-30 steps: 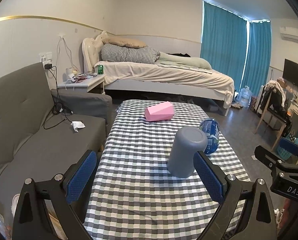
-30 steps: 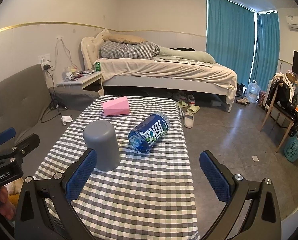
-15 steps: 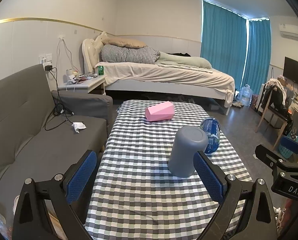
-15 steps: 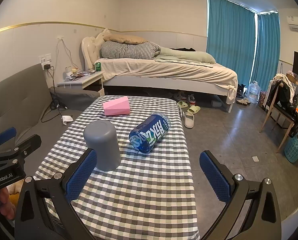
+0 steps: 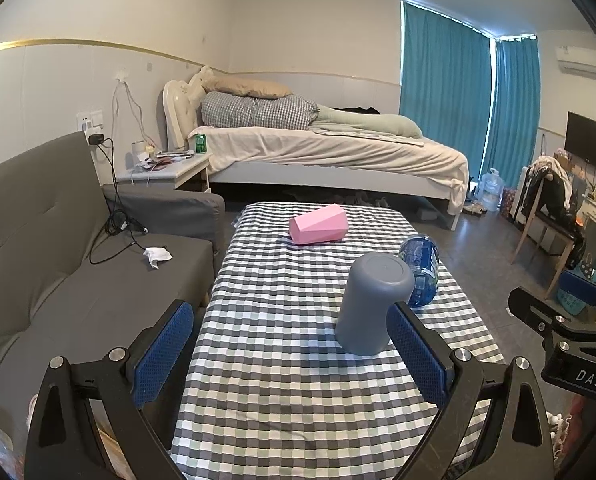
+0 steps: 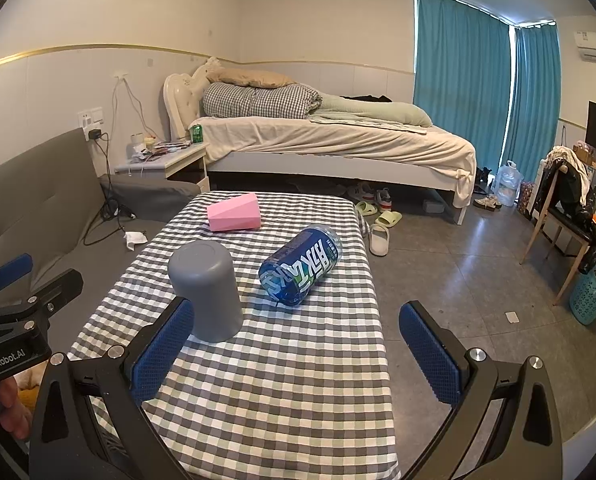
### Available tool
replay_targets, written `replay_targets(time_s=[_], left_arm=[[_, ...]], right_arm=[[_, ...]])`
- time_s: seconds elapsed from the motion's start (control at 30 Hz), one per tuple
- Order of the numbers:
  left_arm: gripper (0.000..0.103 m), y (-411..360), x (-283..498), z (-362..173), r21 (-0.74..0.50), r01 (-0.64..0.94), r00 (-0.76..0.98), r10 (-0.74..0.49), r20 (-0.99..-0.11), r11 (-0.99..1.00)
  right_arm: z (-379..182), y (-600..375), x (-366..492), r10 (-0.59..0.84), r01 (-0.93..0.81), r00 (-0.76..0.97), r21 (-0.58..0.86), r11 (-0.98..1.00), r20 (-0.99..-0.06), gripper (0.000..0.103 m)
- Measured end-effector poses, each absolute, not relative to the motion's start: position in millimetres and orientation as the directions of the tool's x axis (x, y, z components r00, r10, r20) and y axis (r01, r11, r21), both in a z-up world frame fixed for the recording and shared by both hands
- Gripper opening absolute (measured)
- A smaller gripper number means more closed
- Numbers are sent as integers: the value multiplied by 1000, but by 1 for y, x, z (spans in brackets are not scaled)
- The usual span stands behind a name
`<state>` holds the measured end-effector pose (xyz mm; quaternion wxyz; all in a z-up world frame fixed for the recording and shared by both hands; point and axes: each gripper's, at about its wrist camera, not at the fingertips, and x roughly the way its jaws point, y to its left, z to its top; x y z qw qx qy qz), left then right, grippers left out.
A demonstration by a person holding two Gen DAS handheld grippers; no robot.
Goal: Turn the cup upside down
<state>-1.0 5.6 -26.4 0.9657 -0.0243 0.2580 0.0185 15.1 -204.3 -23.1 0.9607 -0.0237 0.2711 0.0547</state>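
A grey cup (image 5: 372, 304) stands upside down, base up, on the checked tablecloth (image 5: 282, 320); it also shows in the right wrist view (image 6: 206, 290). My left gripper (image 5: 290, 348) is open and empty, with its right pad just beside the cup. My right gripper (image 6: 294, 348) is open and empty, with its left pad just in front of the cup. Neither gripper holds the cup.
A blue bottle (image 6: 302, 266) lies on its side right of the cup. A pink faceted cup (image 6: 234, 212) lies on its side at the table's far end. A grey sofa (image 5: 38, 260) is on the left, a bed (image 5: 330, 152) behind, and floor with slippers (image 6: 378, 224) to the right.
Both grippers have drifted very slightly; the cup, bottle and pink cup have not moved.
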Motion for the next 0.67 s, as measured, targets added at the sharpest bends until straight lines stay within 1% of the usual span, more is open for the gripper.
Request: replay_targets(time_s=[0.67], left_arm=[[100, 3, -1, -23, -12, -48, 873, 36, -487, 999]], right_arm=[[-24, -206, 15, 87, -108, 846, -10, 994, -526, 103]])
